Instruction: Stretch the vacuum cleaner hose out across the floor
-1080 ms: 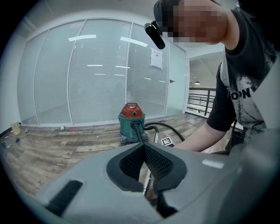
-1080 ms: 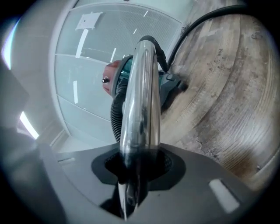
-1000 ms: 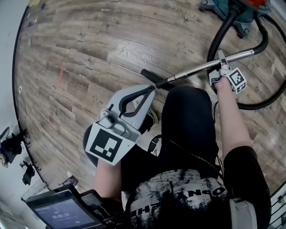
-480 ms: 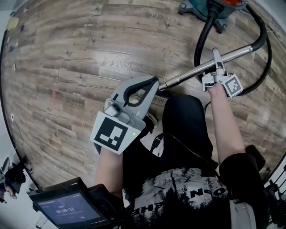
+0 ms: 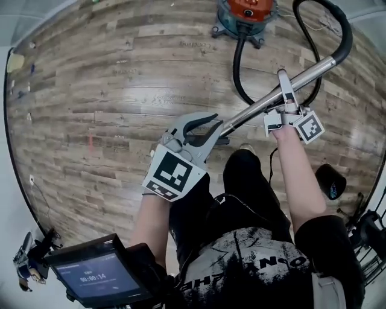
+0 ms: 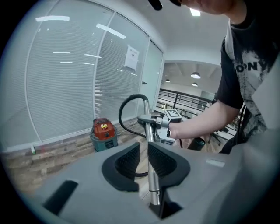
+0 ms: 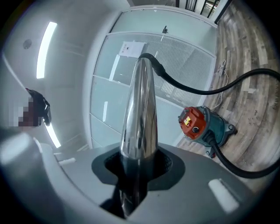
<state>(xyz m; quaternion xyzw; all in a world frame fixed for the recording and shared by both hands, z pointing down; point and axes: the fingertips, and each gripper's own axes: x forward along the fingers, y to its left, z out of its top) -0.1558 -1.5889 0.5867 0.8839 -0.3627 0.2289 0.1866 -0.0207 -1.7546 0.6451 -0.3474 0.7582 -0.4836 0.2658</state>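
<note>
While the right gripper [image 5: 283, 84] [image 7: 138, 153] is clenched on the metal tube [image 5: 250, 111] [image 7: 140, 113] [image 6: 152, 181] about halfway along it, the left gripper [image 5: 216, 128] [image 6: 143, 146] sits at the tube's near end. Its jaws have just been opening. The tube runs between them, close against the right pad, with a gap showing at the left pad, so that claw is released. The tube slants above the wooden floor [image 5: 120, 90], in front of the person's legs.

The vacuum cleaner hose [image 5: 236, 66] [image 6: 124, 109] [image 7: 245, 78] is black. It leaves the vacuum cleaner [image 5: 247, 12] [image 6: 103, 131] [image 7: 197, 122], runs over the floor toward the person, then curves back. A high arc of it joins the tube's far end. The vacuum cleaner, with a red top on a teal body, stands at the far edge of the floor, just beside a glass wall with blinds.
</note>
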